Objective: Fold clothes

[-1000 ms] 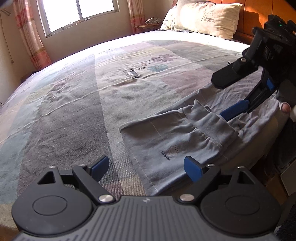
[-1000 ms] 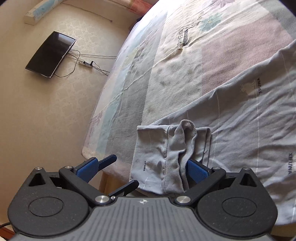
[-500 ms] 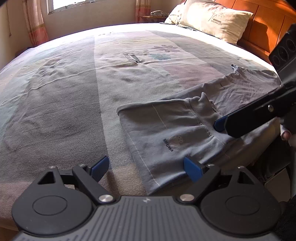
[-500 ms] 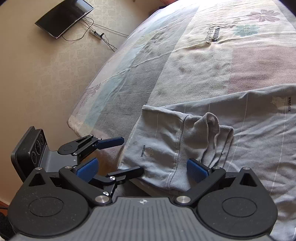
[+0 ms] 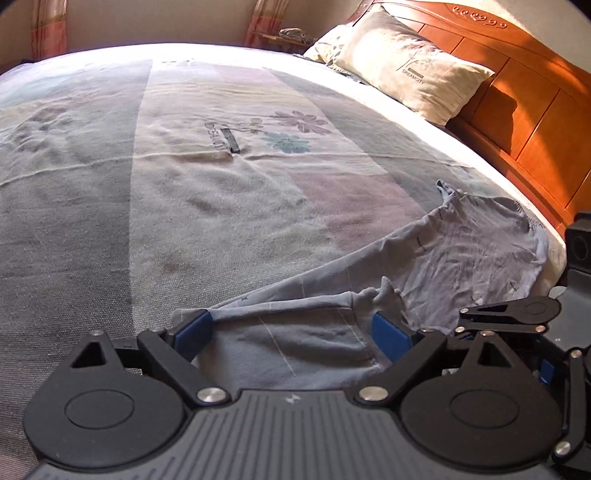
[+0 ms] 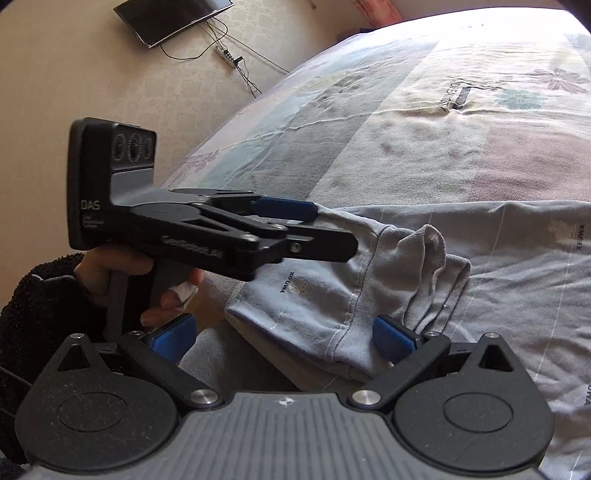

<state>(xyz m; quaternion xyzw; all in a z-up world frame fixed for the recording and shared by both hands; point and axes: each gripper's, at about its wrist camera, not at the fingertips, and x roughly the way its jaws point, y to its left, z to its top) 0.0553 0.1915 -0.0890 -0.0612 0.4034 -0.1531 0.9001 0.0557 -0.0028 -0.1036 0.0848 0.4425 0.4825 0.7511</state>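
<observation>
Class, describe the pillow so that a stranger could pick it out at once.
Find the bed's orange wooden headboard. The pillow leans against it at the far end of the patterned bedspread. It is cream, with a small dark logo, unlike the flat grey-blue shirt nearby.

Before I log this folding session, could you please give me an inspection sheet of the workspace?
Surface: patchwork floral bedspread, wrinkled.
Job's things: pale blue-grey cotton garment at the bed's near edge, its end folded over and bunched.
Clutter: cream pillow by the orange wooden headboard.
Grippers: left gripper opening, straddling the garment's folded end; right gripper open at its edge.
Cables: black wires under the wall-mounted television.
Surroundings: pink curtains.
</observation>
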